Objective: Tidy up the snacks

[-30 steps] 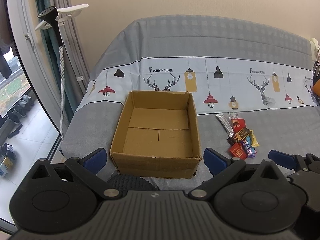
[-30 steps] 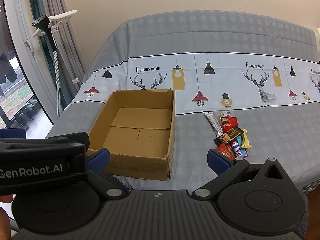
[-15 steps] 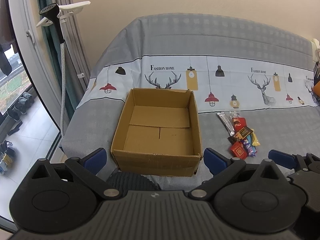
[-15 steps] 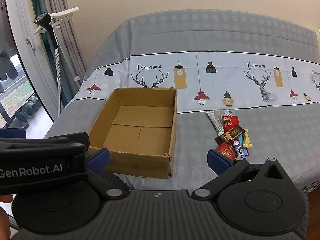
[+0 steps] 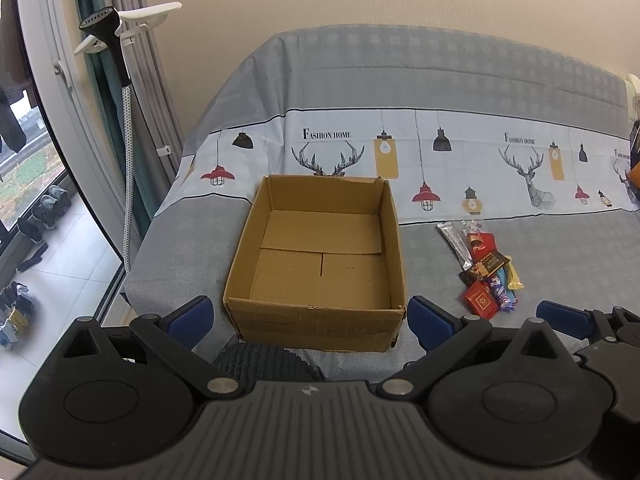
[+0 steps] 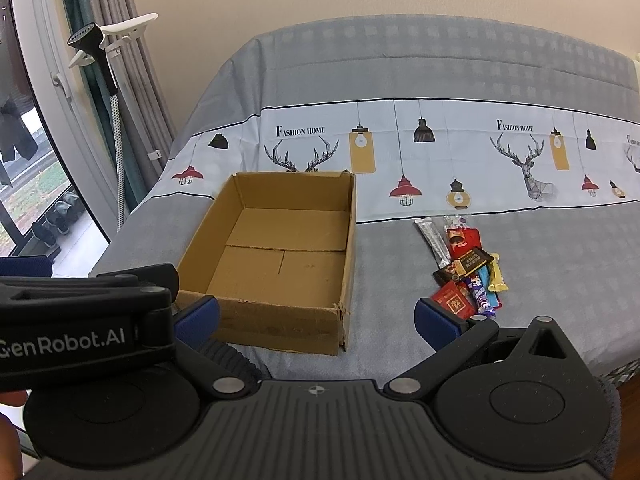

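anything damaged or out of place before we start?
Minor only: the cardboard box has a torn, frayed near-right corner. It is empty, and the snacks lie in a loose overlapping pile on the bedspread to its right. Both grippers, left and right, are open and hold nothing.

Soft even daylight comes in from the tall glass window [image 5: 36, 184] left of the open brown cardboard box [image 5: 320, 258]. Shadows are faint, focus is sharp, and both views show heavy fisheye bending plus dark corners.
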